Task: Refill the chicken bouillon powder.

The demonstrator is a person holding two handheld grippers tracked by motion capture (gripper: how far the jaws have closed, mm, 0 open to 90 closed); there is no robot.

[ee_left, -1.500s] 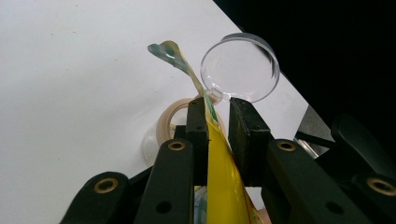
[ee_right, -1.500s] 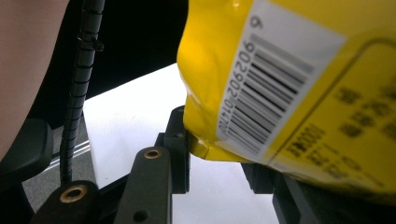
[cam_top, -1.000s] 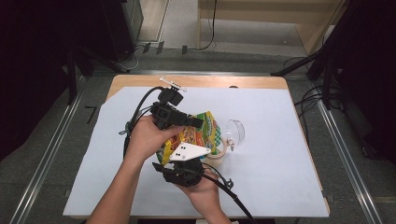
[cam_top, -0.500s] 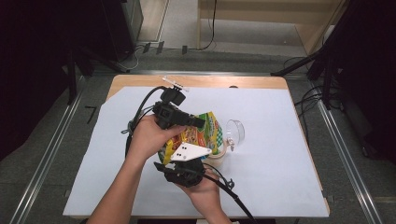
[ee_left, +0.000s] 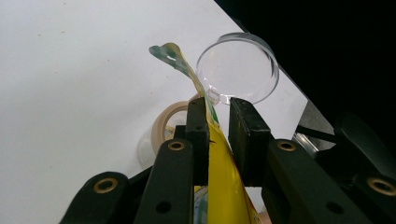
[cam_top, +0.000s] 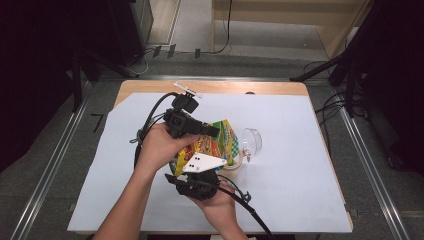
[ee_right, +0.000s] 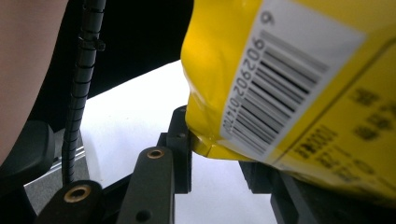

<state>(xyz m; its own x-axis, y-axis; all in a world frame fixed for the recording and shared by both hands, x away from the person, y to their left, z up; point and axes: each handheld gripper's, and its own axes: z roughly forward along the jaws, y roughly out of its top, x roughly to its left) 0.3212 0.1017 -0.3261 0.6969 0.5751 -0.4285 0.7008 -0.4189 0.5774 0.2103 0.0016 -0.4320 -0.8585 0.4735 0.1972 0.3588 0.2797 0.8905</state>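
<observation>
Pouch (cam_top: 212, 145), yellow, hangs between both tongs above the tabletop (cam_top: 290, 190): left tongs (ee_left: 218, 123) pinch its upper edge, right tongs (ee_right: 215, 154) clamp its barcode corner.

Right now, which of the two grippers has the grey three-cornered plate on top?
The right gripper, nearer the table's front edge below the yellow snack bag. The left gripper above it carries a small black block instead.

Black jaws of the left gripper (ee_left: 218, 123) clamp a yellow pouch's (ee_left: 224, 186) edge, a clear plastic cup (ee_left: 238, 67) and tape roll (ee_left: 170, 123) lying just beyond.
</observation>
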